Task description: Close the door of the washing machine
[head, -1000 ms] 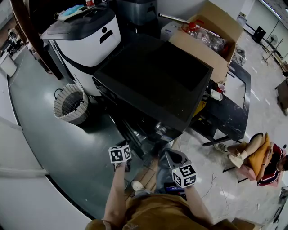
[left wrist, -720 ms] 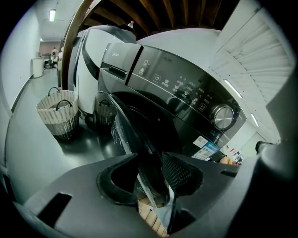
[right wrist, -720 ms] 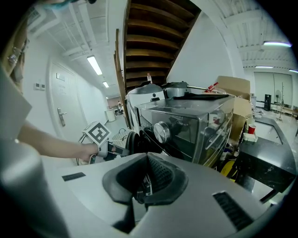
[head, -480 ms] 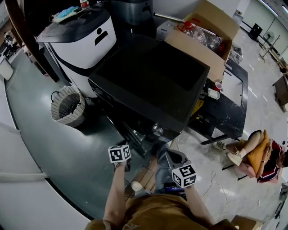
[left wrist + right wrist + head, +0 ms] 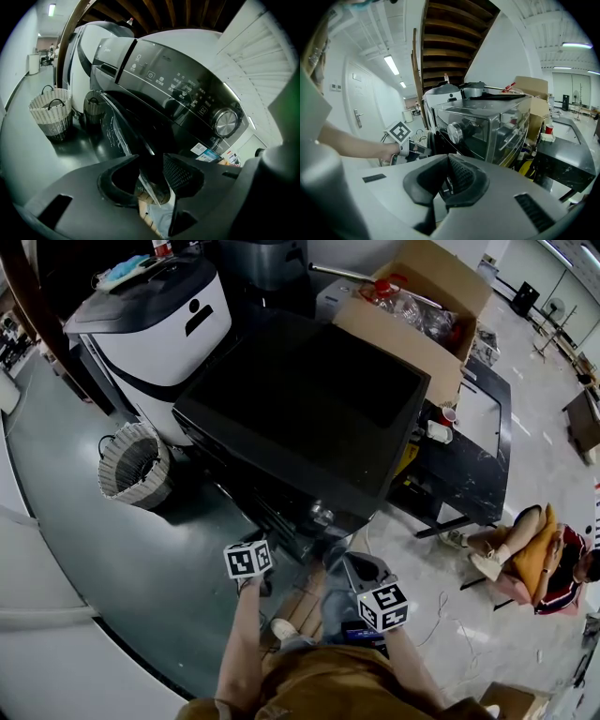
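Note:
The black washing machine (image 5: 309, 409) fills the middle of the head view. Its round dark door (image 5: 281, 517) swings out from the front on the near side. In the left gripper view the door (image 5: 119, 126) runs down from below the control panel (image 5: 178, 89) and its rim passes between the fingers. My left gripper (image 5: 151, 161) is shut on that rim, and in the head view it (image 5: 255, 570) sits at the door's outer edge. My right gripper (image 5: 356, 568) hangs to the right of the door, shut (image 5: 448, 157) and holding nothing, pointing at the machine's front (image 5: 487, 126).
A woven basket (image 5: 131, 465) stands on the floor left of the machine, and a white-and-grey appliance (image 5: 159, 324) stands behind the basket. A cardboard box (image 5: 412, 315) of clutter sits at the back right. A low black table (image 5: 478, 446) is at the right, and a seated person (image 5: 534, 559) is beyond it.
In the head view the machine, basket and box have slid a little up and to the left. Both grippers keep their places in the picture, and the left one stays on the door rim.

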`<state>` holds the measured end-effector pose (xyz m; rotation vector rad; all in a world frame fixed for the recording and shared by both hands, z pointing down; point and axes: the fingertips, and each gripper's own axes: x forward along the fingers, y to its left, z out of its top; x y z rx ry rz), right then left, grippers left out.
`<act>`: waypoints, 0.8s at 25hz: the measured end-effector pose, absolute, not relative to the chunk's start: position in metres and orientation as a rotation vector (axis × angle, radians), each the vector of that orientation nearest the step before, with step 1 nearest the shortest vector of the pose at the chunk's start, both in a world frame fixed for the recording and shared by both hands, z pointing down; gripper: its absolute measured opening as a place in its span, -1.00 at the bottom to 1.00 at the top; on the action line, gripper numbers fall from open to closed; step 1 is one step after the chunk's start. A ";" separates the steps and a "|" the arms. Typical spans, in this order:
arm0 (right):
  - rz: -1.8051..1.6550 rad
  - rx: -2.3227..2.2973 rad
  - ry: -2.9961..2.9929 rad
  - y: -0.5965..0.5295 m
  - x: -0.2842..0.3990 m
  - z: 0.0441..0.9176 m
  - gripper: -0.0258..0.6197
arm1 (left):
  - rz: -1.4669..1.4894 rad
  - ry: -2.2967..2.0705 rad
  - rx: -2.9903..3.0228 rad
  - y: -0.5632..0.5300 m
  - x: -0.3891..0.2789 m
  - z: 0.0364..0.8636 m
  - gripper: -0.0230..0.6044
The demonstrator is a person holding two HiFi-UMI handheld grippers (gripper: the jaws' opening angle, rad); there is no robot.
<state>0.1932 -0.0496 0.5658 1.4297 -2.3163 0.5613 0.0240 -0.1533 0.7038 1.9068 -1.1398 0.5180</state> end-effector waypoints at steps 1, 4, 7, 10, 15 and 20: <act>0.561 1.431 -2.313 -0.050 0.195 0.566 -0.88 | 0.516 -1.141 1.909 -0.154 0.026 0.704 -0.36; 0.559 1.438 -2.307 -0.051 0.199 0.566 -0.88 | 0.512 -1.140 1.914 -0.158 0.030 0.704 -0.36; 0.558 1.445 -2.300 -0.053 0.203 0.566 -0.88 | 0.509 -1.133 1.910 -0.161 0.033 0.704 -0.37; 0.562 1.450 -2.296 -0.053 0.206 0.567 -0.88 | 0.503 -1.127 1.906 -0.162 0.036 0.705 -0.37; 0.570 1.446 -2.294 -0.055 0.208 0.569 -0.88 | 0.496 -1.130 1.905 -0.166 0.040 0.705 -0.37; 0.575 1.452 -2.292 -0.057 0.212 0.569 -0.88 | 0.486 -1.127 1.901 -0.170 0.046 0.705 -0.37</act>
